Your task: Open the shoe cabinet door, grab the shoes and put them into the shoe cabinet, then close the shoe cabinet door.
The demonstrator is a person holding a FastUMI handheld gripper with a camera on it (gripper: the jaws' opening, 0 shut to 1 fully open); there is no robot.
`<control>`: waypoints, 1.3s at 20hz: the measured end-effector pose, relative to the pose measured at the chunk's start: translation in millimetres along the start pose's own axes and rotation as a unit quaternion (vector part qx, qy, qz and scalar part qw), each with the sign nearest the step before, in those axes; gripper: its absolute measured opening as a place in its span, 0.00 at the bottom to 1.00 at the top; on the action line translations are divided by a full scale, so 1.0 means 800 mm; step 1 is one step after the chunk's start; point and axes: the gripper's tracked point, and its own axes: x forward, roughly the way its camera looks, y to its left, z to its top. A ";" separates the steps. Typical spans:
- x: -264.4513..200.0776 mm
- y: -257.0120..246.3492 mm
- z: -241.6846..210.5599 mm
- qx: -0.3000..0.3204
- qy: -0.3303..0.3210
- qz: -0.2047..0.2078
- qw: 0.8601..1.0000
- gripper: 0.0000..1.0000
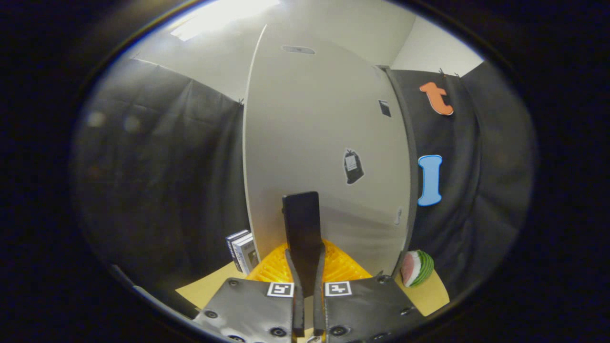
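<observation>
My gripper (306,255) is shut on a flat black shoe (301,219), which stands upright between the fingers (294,281) and rises well past their tips. Straight beyond it is the pale grey shoe cabinet (324,133); its broad front panel faces me, with a small slot near the top and a few dark stickers on it. I cannot tell whether the door is open. A ribbed orange-yellow mat or tray (340,267) lies at the cabinet's foot, under and behind the shoe.
The tan floor board (205,290) runs beneath the fingers. Several upright books (243,252) lean left of the cabinet's base. A toy watermelon slice (417,268) lies to its right. Black cloth walls close in on both sides.
</observation>
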 end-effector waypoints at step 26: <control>-0.116 -0.240 0.015 0.020 0.003 -0.128 0.992 0.03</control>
